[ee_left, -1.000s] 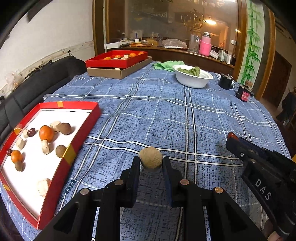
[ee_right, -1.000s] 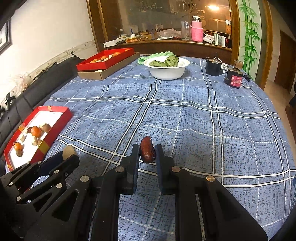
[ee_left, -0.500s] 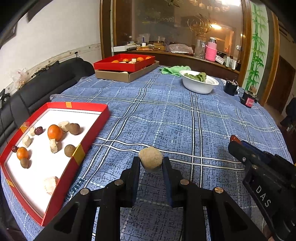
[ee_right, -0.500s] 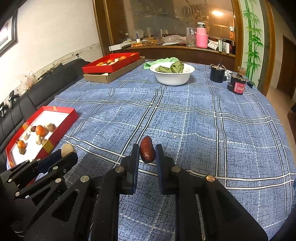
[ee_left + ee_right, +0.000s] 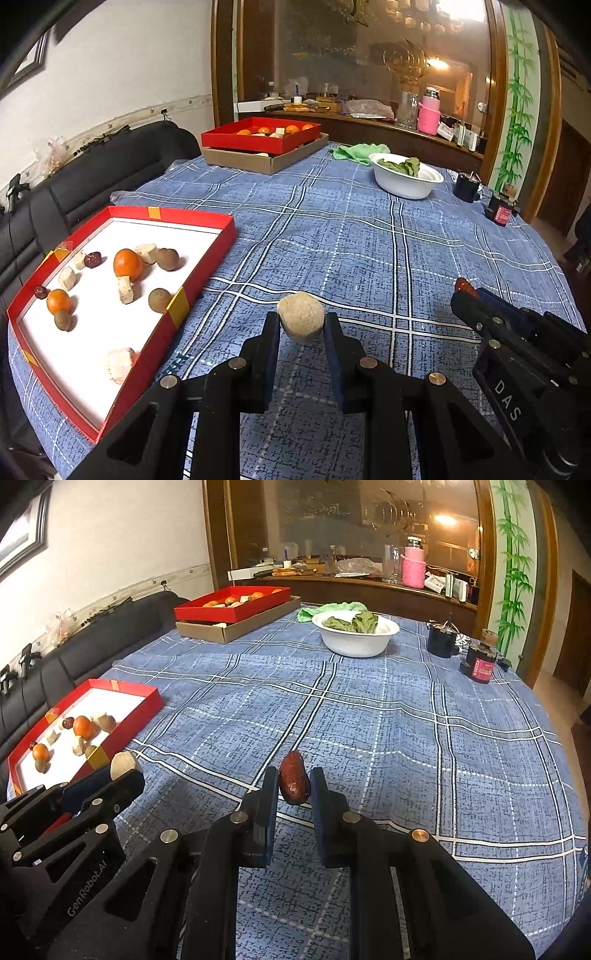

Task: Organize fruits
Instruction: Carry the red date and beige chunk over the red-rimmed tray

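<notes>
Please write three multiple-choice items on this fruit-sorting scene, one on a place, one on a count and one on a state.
1. Where does the white bowl of leaves stand?
A. inside the near red tray
B. on the blue checked cloth, beyond the tray
C. on the black sofa

2. How many oranges lie in the near red tray?
A. two
B. four
C. none

3. What is the right tool doing?
A. standing open and empty
B. resting in the bowl
C. pinching a dark red date

Answers: 1 B, the bowl sits on the far cloth. 2 A, two oranges show on the white floor. 3 C, the date is between the fingers.
</notes>
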The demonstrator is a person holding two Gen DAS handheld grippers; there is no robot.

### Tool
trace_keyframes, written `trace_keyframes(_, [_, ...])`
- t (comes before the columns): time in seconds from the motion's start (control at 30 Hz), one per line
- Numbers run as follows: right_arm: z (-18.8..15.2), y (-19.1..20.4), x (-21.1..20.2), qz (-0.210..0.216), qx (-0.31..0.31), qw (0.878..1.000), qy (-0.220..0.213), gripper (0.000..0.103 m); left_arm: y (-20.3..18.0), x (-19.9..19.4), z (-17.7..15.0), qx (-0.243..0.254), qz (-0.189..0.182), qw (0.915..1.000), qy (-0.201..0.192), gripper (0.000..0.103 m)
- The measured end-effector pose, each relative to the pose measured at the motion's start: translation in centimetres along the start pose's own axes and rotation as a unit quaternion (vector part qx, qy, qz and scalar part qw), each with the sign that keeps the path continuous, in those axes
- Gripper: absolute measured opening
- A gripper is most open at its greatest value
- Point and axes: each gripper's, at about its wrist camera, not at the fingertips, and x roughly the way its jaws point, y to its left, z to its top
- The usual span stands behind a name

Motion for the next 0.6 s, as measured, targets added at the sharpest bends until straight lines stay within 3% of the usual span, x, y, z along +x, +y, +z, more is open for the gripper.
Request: trace_keyframes(0.6, [-0.3,1.3,-0.1,-0.009,-0.026,1.0,-0.01,0.015,0.7,-0.6,-0.2,-0.005,-0.005,1.0,-0.005,0.023])
